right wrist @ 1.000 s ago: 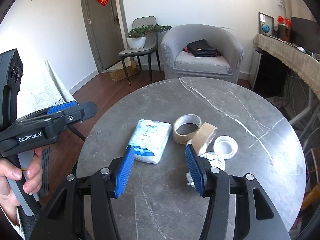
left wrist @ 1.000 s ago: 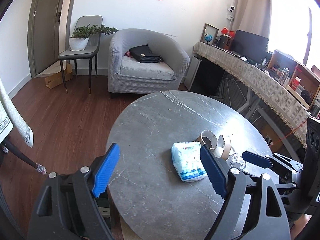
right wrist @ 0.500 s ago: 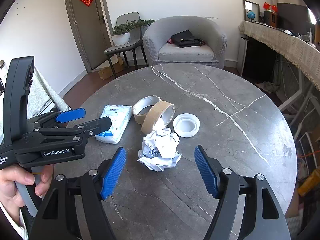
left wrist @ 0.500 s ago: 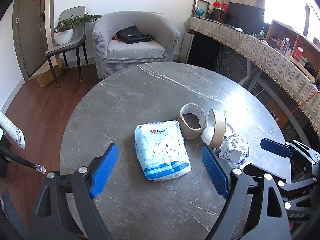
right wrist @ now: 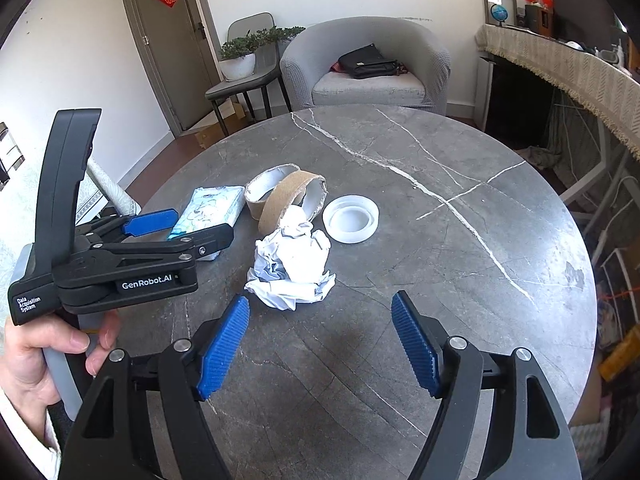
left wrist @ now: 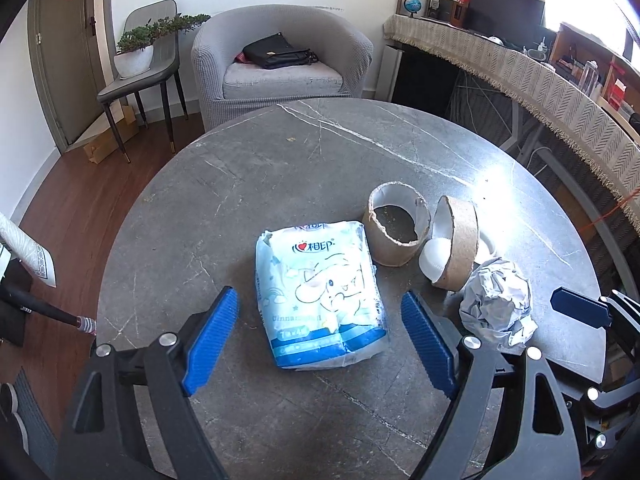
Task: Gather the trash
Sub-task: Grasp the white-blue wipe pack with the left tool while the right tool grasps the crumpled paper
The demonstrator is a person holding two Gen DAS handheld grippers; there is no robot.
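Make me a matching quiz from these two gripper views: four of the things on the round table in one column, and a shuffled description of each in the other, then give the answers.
Column one:
1. tissue pack
2. crumpled paper
3. plastic lid
4. torn cardboard ring

Column two:
A. clear white, round, lying flat to the right of the cardboard rings in the right wrist view
B. brown outside, ragged rim, standing on its end
C. light blue wrapper with a cartoon print, between the open left gripper fingers
D. white wad, just ahead of the open right gripper

Pairs: 1-C, 2-D, 3-A, 4-B
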